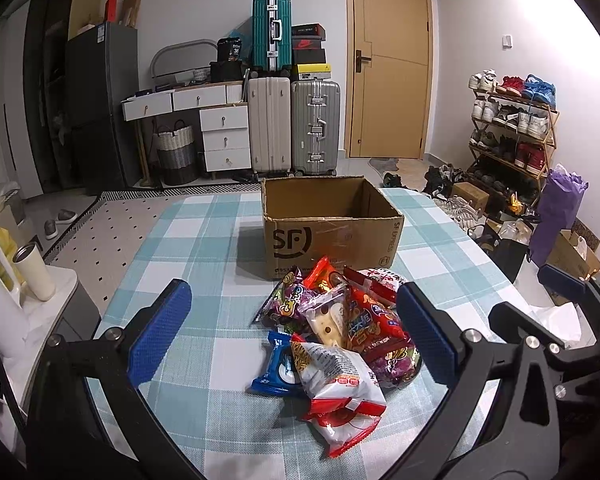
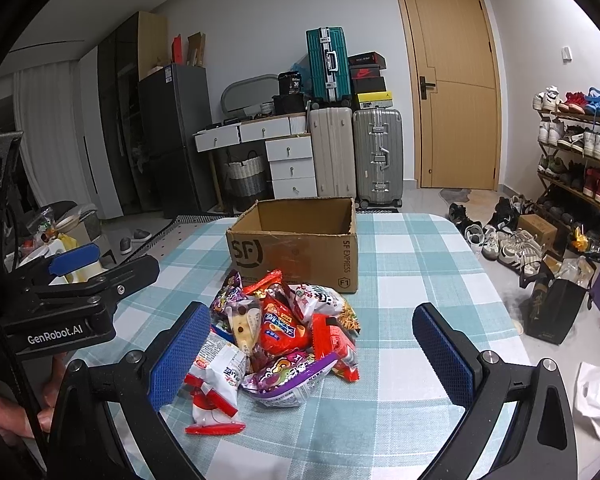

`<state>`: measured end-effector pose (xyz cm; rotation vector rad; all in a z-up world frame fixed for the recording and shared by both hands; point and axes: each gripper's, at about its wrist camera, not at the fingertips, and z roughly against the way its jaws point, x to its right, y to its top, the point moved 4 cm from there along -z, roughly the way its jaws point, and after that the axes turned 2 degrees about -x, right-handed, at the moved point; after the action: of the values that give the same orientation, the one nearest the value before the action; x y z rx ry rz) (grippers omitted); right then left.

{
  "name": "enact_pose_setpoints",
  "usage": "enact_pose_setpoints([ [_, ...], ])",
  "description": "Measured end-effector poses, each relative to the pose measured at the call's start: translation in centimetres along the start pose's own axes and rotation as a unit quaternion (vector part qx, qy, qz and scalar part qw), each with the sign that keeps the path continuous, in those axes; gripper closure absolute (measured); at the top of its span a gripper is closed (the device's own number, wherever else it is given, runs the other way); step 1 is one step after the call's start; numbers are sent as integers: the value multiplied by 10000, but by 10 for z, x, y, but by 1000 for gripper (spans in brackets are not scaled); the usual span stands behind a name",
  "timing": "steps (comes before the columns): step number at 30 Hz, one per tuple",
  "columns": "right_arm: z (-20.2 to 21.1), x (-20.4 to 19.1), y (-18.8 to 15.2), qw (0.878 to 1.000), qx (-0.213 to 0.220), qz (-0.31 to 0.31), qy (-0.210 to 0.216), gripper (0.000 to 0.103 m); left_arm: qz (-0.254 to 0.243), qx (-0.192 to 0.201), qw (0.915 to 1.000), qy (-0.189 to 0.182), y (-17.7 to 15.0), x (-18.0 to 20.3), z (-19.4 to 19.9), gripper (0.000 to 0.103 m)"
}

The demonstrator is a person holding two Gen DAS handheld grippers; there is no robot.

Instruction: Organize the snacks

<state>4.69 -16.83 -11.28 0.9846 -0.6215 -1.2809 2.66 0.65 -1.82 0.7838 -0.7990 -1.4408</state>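
A pile of snack packets (image 1: 336, 336) lies on the blue-checked table (image 1: 204, 236), just in front of an open, empty SF cardboard box (image 1: 332, 232). The pile holds red, purple, white and blue packets. My left gripper (image 1: 294, 334) is open and empty, its blue pads either side of the pile's near half. In the right wrist view the pile (image 2: 284, 332) and the box (image 2: 296, 236) show again. My right gripper (image 2: 312, 352) is open and empty, hovering over the pile's right part. The left gripper (image 2: 76, 276) also shows at that view's left edge.
A side stand with a white kettle and a cup (image 1: 34, 276) is left of the table. Bags and boxes (image 1: 556, 216) crowd the floor on the right, by a shoe rack (image 2: 576, 152). Suitcases (image 1: 292, 124) and drawers stand beyond the table's far edge.
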Motion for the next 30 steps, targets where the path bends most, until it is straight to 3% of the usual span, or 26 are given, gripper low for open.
enact_pose_setpoints([
  [30,1,0,1,10000,-3,-32,22,0,15,2,10000,3,-3,1,-1,1],
])
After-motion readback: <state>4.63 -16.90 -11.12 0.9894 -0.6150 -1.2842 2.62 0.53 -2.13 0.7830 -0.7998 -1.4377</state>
